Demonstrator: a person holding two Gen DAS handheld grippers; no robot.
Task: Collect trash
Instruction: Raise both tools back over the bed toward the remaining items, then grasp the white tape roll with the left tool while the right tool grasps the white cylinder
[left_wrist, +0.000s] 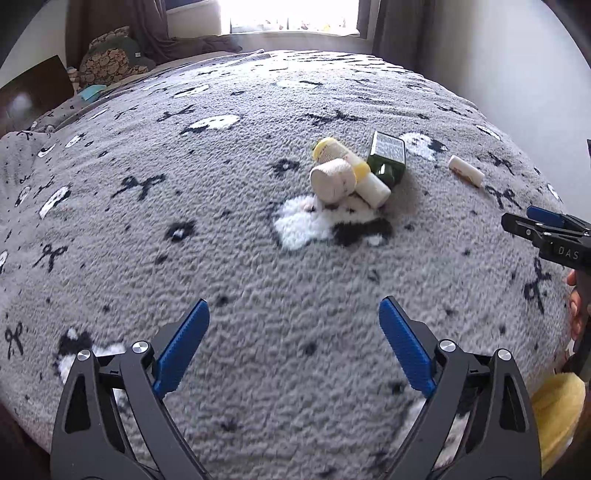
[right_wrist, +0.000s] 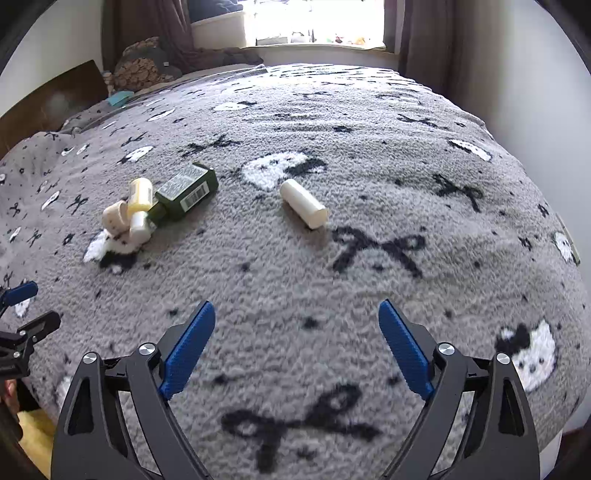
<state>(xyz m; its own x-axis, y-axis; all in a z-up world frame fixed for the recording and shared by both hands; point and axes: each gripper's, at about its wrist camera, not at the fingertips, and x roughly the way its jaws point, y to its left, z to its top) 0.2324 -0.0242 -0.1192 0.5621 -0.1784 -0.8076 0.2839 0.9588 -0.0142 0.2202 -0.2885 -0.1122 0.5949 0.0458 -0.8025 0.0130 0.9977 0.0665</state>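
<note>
A blanket (left_wrist: 258, 295) is spread over the bed, and all the trash is laid on it. A cluster is formed ahead of the left gripper (left_wrist: 293, 345): a roll (left_wrist: 332, 180) is set nearest, a bottle (left_wrist: 352, 170) is leaned across just behind it and touches it, and a box (left_wrist: 388, 157) is placed behind and to the right, against the bottle. A tube (right_wrist: 303, 203) is laid apart to the right of the cluster, ahead of the right gripper (right_wrist: 297, 345). Pillows (left_wrist: 110, 59) are piled at the far left, and a window (left_wrist: 291, 14) is set beyond the bed's far edge.
</note>
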